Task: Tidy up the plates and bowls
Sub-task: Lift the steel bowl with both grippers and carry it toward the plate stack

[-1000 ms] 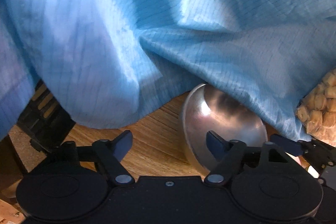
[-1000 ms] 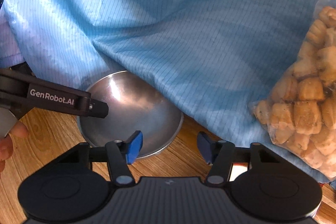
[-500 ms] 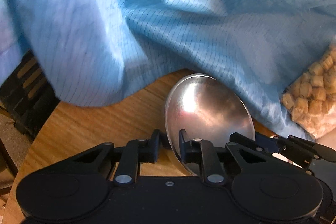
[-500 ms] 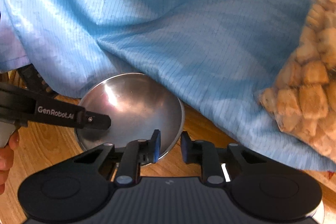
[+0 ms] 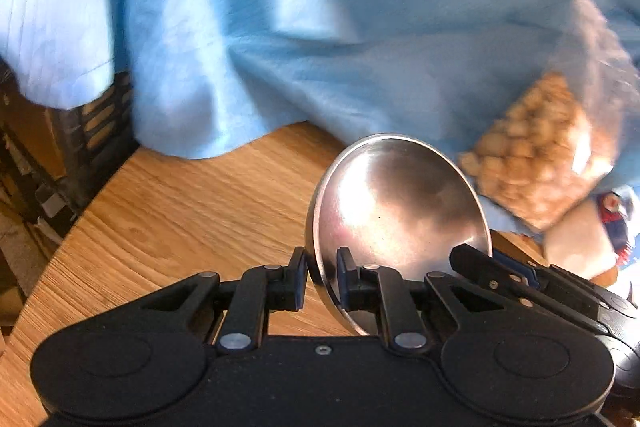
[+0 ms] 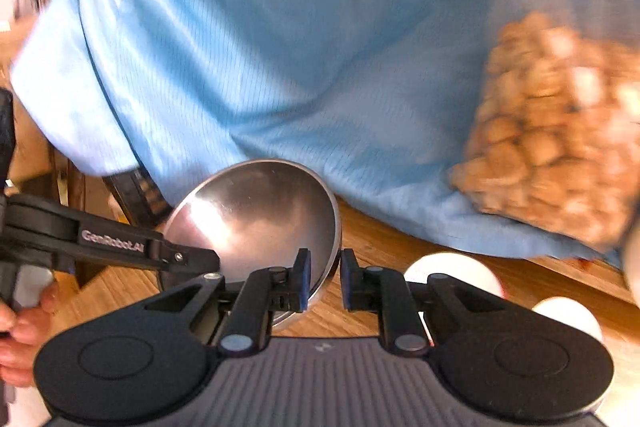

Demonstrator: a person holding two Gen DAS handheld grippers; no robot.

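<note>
You had both grippers pinching the steel bowl (image 5: 400, 211) by opposite rims, raised tilted above the wooden table (image 5: 168, 211). Your left gripper (image 5: 322, 277) was still tightening on its near rim, pads either side; your right gripper (image 6: 323, 279) was tightening likewise. Blue cloth (image 5: 320, 27) hung behind, beside a bag of snacks (image 6: 556, 131).

Light blue cloth (image 5: 320, 27) drapes over wooden table (image 5: 168, 203); clear bag of tan pieces (image 6: 560, 131) lies upon cloth.
</note>
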